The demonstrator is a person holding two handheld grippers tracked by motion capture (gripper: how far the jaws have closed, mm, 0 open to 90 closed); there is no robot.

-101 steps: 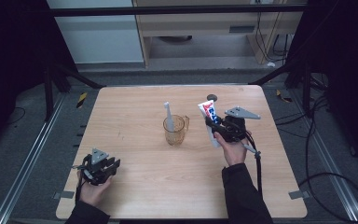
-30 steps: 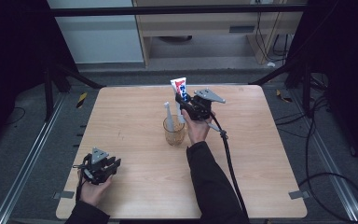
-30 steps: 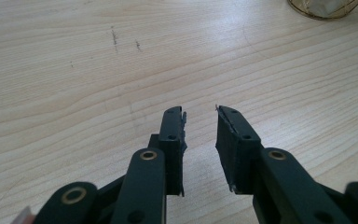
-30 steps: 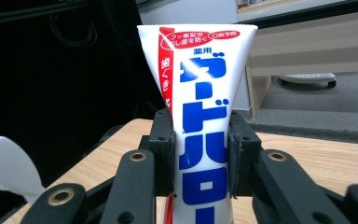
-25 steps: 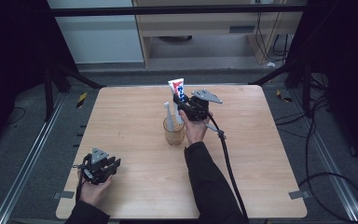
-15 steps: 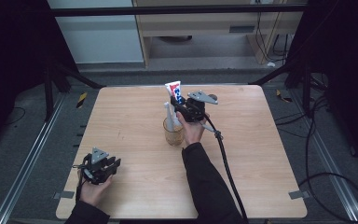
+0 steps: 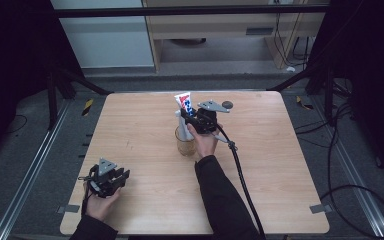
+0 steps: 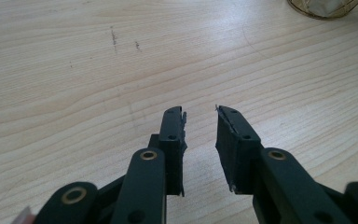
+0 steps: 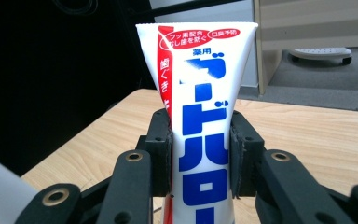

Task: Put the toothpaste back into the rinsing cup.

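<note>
Resting near the front-left corner of the table, the left gripper sits low over bare wood with its jaws a little apart and nothing between them; it has not moved over the last few seconds. Farther in, the right gripper pinches a toothpaste tube upright by its body, crimped end up, and has carried it from the right part of the table leftward until it now hangs just above the glass cup at the middle. That shift suggests the tube is about to be lowered into the cup beside the white item already standing there. The tube's cap end is cut off below the jaws in the right gripper view and hidden behind the hand from above, so whether it has entered the rim cannot be told. What the white item is stays unclear.
</note>
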